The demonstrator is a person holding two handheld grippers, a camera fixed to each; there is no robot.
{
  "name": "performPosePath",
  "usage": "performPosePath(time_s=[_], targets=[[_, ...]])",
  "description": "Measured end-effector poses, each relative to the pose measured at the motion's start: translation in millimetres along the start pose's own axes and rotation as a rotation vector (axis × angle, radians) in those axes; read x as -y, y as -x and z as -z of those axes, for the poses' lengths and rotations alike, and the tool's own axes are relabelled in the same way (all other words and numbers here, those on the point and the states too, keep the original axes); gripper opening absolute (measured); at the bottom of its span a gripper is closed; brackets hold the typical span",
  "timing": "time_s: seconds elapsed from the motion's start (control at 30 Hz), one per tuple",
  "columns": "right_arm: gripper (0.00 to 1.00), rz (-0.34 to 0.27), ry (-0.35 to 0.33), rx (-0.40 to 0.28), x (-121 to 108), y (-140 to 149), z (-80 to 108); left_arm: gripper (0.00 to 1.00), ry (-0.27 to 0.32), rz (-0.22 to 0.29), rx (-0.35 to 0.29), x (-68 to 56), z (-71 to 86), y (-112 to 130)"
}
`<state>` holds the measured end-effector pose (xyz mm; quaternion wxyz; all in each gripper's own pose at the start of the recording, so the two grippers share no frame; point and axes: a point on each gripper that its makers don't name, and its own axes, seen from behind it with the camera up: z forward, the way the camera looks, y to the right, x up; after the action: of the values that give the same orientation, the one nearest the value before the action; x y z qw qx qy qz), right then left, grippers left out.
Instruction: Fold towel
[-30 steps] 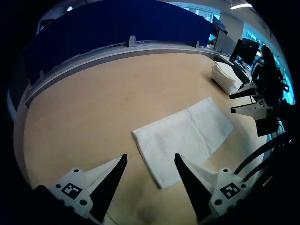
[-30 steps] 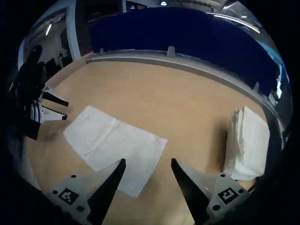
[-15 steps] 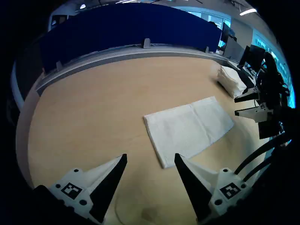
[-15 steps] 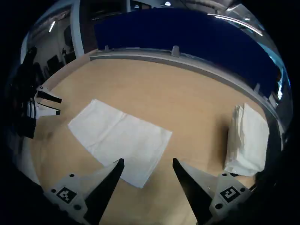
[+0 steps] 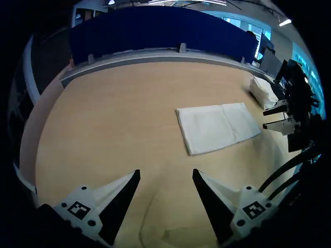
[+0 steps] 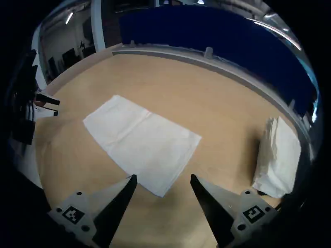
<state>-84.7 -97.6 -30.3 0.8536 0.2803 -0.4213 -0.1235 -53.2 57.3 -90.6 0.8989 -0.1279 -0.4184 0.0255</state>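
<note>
while the left gripper and the right gripper hover spread open and empty, the white rectangular cloth towel lies flat on the pale wooden table between them, probably light and limp, best pinched at its corners.

Wooden table, blue partition, stacked white cloths

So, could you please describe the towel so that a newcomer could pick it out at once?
Start at the wooden desk beside the blue divider. The towel lies flat near the desk's middle. Unlike the stack of folded towels at the desk's end, it is spread out low, alone.
</note>
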Motion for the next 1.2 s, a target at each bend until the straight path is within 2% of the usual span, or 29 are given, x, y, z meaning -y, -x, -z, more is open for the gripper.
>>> performPosePath(time_s=[0.27,0.5,0.87,1.07,1.2], targets=[[1.0,0.063,-0.051,0.055,7,17,-1.0,0.94,-0.066,0.066,0.005,19.0,24.9,26],[1.0,0.123,-0.077,0.103,8,30,-1.9,0.94,-0.112,0.084,0.009,31.4,44.6,45],[1.0,0.145,-0.095,0.126,9,34,-5.5,0.94,-0.128,0.108,0.01,38.4,53.0,54],[0.85,0.142,-0.109,0.141,9,39,-9.8,0.94,-0.124,0.118,0.005,38.3,56.4,54],[0.7,0.138,-0.097,0.143,5,40,-12.8,0.94,-0.123,0.12,0.004,38.5,58.8,54]])
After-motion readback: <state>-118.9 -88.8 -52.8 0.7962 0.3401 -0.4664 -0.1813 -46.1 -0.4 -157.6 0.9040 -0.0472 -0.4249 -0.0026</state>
